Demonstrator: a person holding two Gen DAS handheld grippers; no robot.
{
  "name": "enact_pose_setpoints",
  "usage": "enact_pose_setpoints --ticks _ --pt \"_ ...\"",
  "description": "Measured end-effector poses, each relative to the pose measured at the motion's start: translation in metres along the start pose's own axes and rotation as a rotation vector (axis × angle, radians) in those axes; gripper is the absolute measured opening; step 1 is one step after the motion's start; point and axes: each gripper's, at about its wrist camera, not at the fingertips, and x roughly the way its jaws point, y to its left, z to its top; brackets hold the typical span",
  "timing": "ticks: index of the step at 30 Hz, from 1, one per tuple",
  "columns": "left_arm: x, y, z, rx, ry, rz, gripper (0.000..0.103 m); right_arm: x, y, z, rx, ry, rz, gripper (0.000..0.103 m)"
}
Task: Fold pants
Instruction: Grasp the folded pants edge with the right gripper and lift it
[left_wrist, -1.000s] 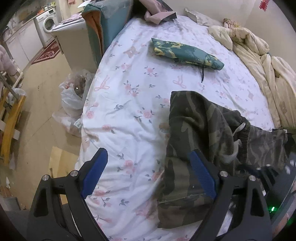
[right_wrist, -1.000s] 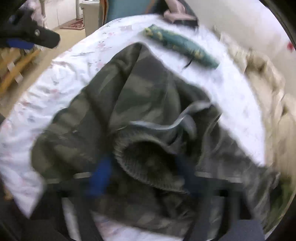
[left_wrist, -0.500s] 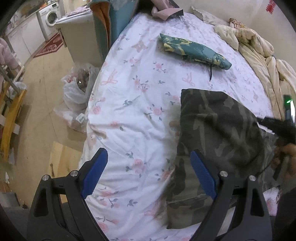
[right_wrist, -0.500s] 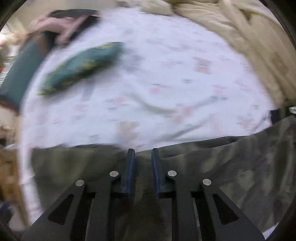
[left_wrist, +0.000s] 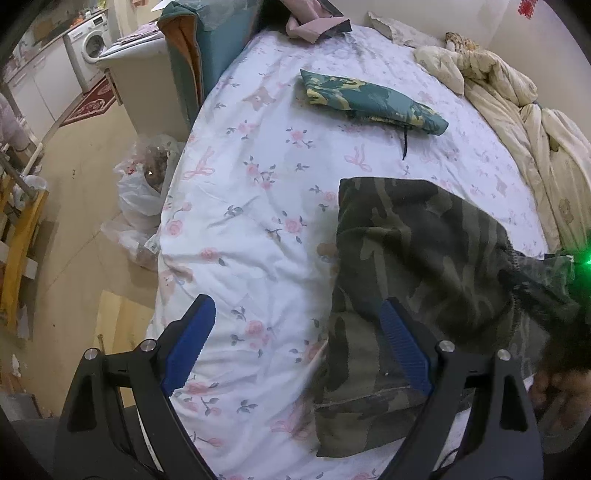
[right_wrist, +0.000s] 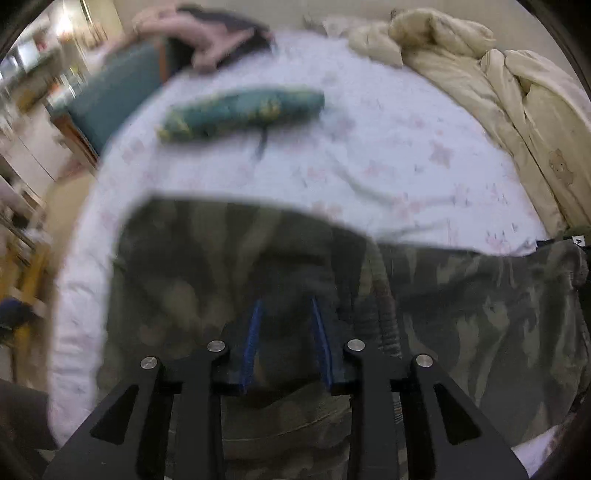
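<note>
Lying on the flowered bedsheet (left_wrist: 258, 206), the dark camouflage pants (left_wrist: 413, 251) occupy the near part of the bed, with one layer of cloth folded over the rest so that a straight fold edge faces the far end of the sheet. The hem end of the pants hangs toward the near edge of the sheet.

The left gripper (left_wrist: 295, 343) hangs above the sheet with its blue-padded jaws spread wide and nothing between them; one finger stands over bare sheet beside the pants, the other over the pants' near side.

The right gripper (right_wrist: 286, 332) is over the pants, and its view is blurred by motion. Its jaws are narrow and have just been opening a little; dark camouflage cloth shows between the blue pads, but whether the pads press on it cannot be told from the blur. From the left wrist view, a hand (left_wrist: 561, 391) appears at the right edge beside the pants.

Farther up the sheet from the pants, well apart from them, lies a folded teal camouflage garment (left_wrist: 369, 99) with a dark cord trailing from it. A cream quilt (left_wrist: 517, 103) is bunched along the sheet's right side. A white plastic bag (left_wrist: 144, 192) sits on the floor just beside the sheet's left edge.
</note>
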Motion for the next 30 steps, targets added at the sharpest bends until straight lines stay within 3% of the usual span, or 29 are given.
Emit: enact_pose_setpoints --ticks 5,9,10,11,13,16,20,22,24,26,30 --pt "0.009 0.007 -0.003 -0.024 0.017 0.03 0.089 0.048 -0.041 -0.007 0.141 0.089 -0.011 0.029" --pt "0.016 0.016 -0.001 -0.053 0.026 0.044 0.089 0.013 -0.04 -0.019 0.197 0.072 0.027 0.036" --pt "0.016 0.018 0.0 -0.06 0.031 0.038 0.089 -0.004 -0.036 -0.028 0.198 0.053 0.038 0.048" --pt "0.017 0.018 0.0 -0.063 0.032 0.036 0.089 -0.016 -0.033 -0.037 0.209 0.043 0.06 0.066" --pt "0.016 0.019 0.002 -0.066 0.025 0.044 0.089 -0.04 -0.027 -0.068 0.287 0.024 0.177 0.086" --pt "0.014 0.021 0.003 -0.082 0.018 0.043 0.089 -0.042 -0.016 -0.118 0.421 0.09 0.358 0.086" --pt "0.01 0.023 -0.001 -0.097 0.018 0.035 0.089 -0.007 0.006 -0.197 0.717 0.237 0.638 0.086" --pt "0.009 0.023 -0.004 -0.096 0.022 0.03 0.089 0.013 0.022 -0.222 0.782 0.282 0.733 0.086" --pt "0.009 0.023 -0.006 -0.092 0.028 0.022 0.089 0.026 0.035 -0.23 0.788 0.29 0.754 0.086" --pt "0.008 0.024 -0.008 -0.086 0.026 0.02 0.089 0.033 0.046 -0.227 0.734 0.249 0.715 0.089" --pt "0.005 0.035 -0.008 -0.095 0.012 0.042 0.089 0.039 0.044 -0.213 0.792 0.141 0.692 0.091"
